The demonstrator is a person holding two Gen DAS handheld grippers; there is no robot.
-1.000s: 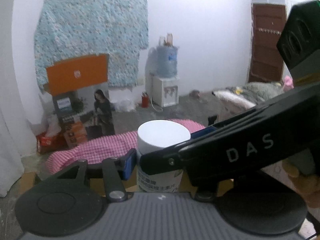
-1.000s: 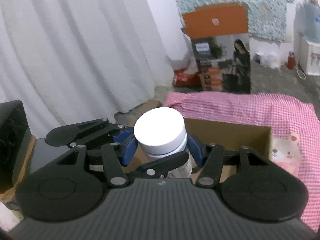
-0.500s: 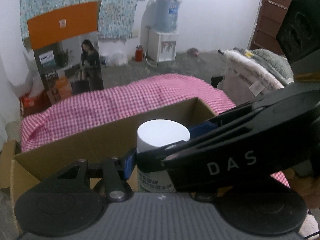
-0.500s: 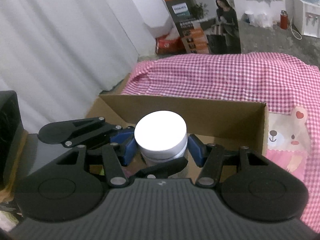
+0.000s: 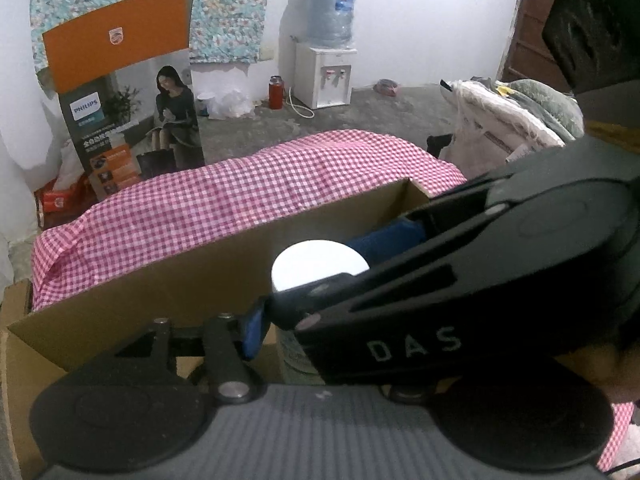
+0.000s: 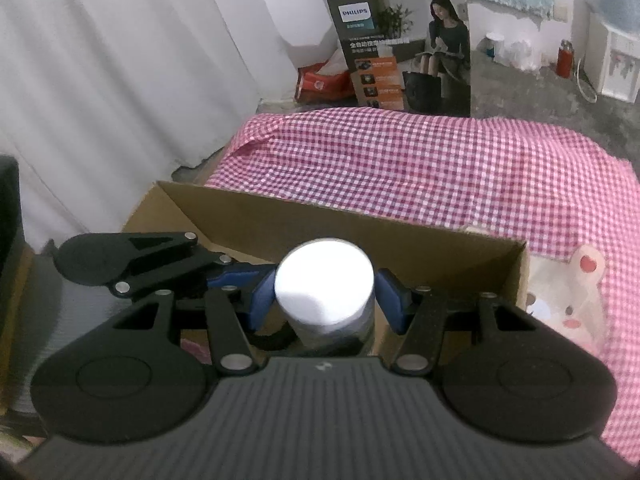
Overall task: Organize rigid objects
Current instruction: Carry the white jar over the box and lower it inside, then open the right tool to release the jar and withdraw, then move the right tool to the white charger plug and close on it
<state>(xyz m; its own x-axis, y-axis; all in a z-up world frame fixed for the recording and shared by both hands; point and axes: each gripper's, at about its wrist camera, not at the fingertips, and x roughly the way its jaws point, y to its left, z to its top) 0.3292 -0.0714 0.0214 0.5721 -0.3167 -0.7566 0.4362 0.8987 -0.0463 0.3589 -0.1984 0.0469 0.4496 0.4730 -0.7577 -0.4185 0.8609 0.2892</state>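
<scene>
Both the left gripper and right gripper hold the white-capped bottle inside the cardboard box, the left's jaws just loosening, beside the pink checked cloth.

Both fisheye views ride on the hand-held tools and look steeply down along their jaws, very close to the open brown cardboard box. The left wrist view faces the white water dispenser by the far wall; the right wrist view sits further right, angled toward the white curtain. Both share the pink checked cloth and tall orange-topped printed carton.
</scene>
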